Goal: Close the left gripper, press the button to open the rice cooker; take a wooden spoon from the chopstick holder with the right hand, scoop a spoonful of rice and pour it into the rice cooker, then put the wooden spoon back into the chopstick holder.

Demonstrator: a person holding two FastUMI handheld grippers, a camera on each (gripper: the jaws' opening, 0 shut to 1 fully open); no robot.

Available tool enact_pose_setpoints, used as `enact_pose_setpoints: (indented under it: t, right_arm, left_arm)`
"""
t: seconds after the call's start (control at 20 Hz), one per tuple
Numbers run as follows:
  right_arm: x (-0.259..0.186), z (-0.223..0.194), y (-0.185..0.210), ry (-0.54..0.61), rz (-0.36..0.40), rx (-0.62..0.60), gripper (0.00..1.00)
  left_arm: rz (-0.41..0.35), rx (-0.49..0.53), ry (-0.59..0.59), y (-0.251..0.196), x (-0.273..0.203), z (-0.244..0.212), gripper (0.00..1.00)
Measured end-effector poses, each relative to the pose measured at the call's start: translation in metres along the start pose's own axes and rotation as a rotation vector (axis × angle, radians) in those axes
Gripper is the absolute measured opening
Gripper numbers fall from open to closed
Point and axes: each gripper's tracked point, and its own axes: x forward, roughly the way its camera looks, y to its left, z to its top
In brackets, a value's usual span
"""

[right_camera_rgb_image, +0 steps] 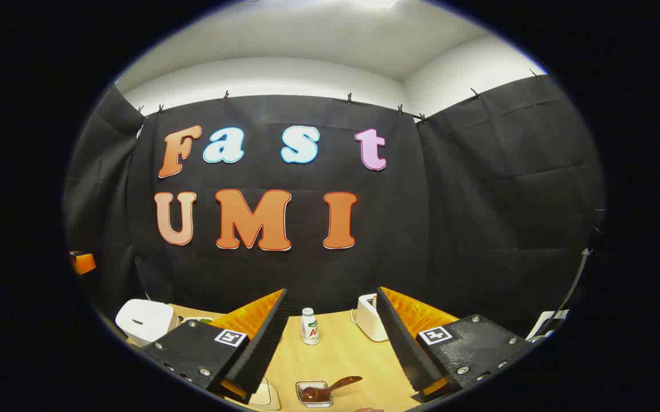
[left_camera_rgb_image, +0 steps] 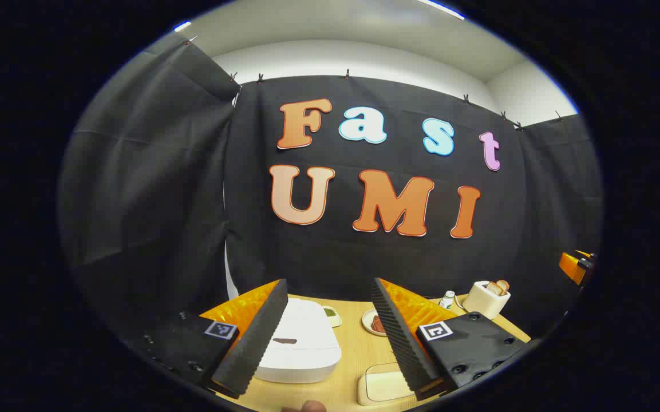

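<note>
The white rice cooker stands on the wooden table with its lid down, straight ahead of my left gripper, which is open and holds nothing. In the right gripper view the cooker sits at the far left. My right gripper is open too, above the table with nothing between its fingers. Below it, a brown spoon lies in a small clear dish. A brown rounded tip pokes in at the bottom edge; I cannot tell what it is.
A toaster with bread and a small white bottle stand at the back right. A small dish of greens and a plate of brown food sit behind the cooker. A cream tray lies near the front.
</note>
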Motion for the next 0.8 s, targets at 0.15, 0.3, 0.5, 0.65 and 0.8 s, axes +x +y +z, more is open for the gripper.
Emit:
enact_pose_setpoints:
  t: [0.15, 0.3, 0.5, 0.65, 0.8]
  right_arm:
    - [0.001, 0.001, -0.001, -0.003, -0.005, 0.0, 0.94]
    - [0.003, 0.002, -0.001, 0.001, -0.007, 0.001, 0.94]
    - [0.005, -0.004, -0.002, 0.021, -0.005, 0.002, 0.94]
    - [0.005, -0.002, 0.0, 0.026, -0.01, 0.007, 0.94]
    - [0.004, -0.001, -0.001, 0.024, -0.009, 0.011, 0.94]
  left_arm:
    - [0.001, 0.004, -0.002, 0.006, 0.0, 0.001, 1.0]
    - [0.009, 0.003, -0.004, 0.01, 0.002, 0.003, 1.0]
    - [0.025, 0.016, -0.003, 0.015, 0.005, 0.003, 1.0]
    - [0.036, 0.022, -0.004, 0.02, 0.007, 0.003, 1.0]
    - [0.043, 0.031, -0.006, 0.023, 0.01, 0.005, 1.0]
